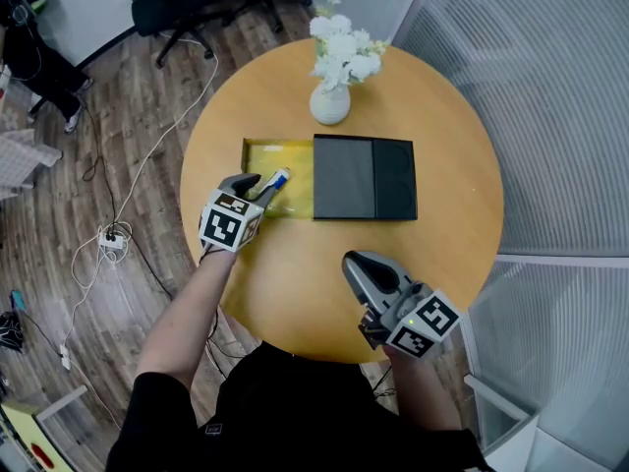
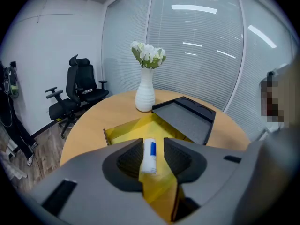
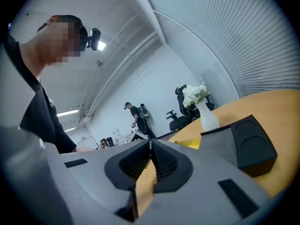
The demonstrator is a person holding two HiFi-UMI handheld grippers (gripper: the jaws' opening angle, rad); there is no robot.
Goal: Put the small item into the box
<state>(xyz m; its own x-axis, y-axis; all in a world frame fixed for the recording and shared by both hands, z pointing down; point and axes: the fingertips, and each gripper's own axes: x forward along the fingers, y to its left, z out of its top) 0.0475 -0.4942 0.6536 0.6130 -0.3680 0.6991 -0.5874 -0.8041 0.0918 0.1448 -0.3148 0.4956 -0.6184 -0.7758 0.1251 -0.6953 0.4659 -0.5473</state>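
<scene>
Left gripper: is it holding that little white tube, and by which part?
Seemingly not held: the white tube sits between the left gripper's fingers, but they stand apart with a gap beside it.

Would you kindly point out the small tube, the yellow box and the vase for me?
small tube (image 2: 149, 156), left gripper view, middle of its body
yellow box (image 1: 285, 155), head view, bare yellow floor
vase (image 1: 329, 104), head view, white belly

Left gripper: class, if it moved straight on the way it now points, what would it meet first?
The left gripper would meet the white-and-blue tube between its open jaws, then likely the yellow box floor beyond; depth is unclear.
</scene>
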